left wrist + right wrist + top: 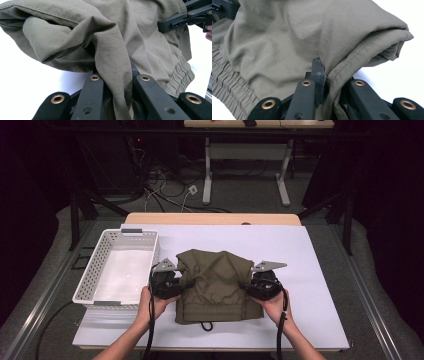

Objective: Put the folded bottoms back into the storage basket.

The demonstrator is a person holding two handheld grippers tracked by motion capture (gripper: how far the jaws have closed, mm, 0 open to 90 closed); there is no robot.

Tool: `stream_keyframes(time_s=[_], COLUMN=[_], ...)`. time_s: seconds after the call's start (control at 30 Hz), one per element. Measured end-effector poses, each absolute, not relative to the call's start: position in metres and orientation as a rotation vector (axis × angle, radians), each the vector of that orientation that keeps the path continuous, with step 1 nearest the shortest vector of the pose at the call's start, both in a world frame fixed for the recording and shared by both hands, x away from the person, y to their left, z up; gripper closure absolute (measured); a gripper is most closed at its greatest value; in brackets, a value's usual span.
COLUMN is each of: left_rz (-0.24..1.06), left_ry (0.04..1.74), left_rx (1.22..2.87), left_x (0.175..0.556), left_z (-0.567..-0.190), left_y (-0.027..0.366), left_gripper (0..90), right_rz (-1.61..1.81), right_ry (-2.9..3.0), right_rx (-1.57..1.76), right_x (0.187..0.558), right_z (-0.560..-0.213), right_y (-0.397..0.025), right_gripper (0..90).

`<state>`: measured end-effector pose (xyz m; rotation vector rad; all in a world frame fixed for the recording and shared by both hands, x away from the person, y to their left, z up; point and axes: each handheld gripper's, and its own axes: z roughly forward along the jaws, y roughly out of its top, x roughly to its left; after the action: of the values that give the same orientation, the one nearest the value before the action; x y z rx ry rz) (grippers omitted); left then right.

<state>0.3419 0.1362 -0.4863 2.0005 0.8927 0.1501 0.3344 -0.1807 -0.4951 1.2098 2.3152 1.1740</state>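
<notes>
Lying folded on the white table beside a basket, the olive garment sat between both grippers. The left gripper pinched its fabric fold. The right gripper pinched its seamed edge.

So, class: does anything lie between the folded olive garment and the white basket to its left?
Nothing visible does. The olive garment is pinched at both sides by the left gripper and right gripper; bare white table separates it from the white basket.
</notes>
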Motion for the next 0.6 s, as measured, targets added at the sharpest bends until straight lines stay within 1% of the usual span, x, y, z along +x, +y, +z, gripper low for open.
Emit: stream_keyframes(time_s=[0.6], left_rz=[0.223], left_ry=[0.926], left_rx=[1.984], left_x=[0.343], left_z=[-0.461], left_y=[0.166], left_gripper=[82.7], right_rz=[1.205], right_ry=[2.336], right_rx=[1.137], right_x=[0.349], right_z=[-0.475], right_y=[-0.151], right_gripper=[80.8])
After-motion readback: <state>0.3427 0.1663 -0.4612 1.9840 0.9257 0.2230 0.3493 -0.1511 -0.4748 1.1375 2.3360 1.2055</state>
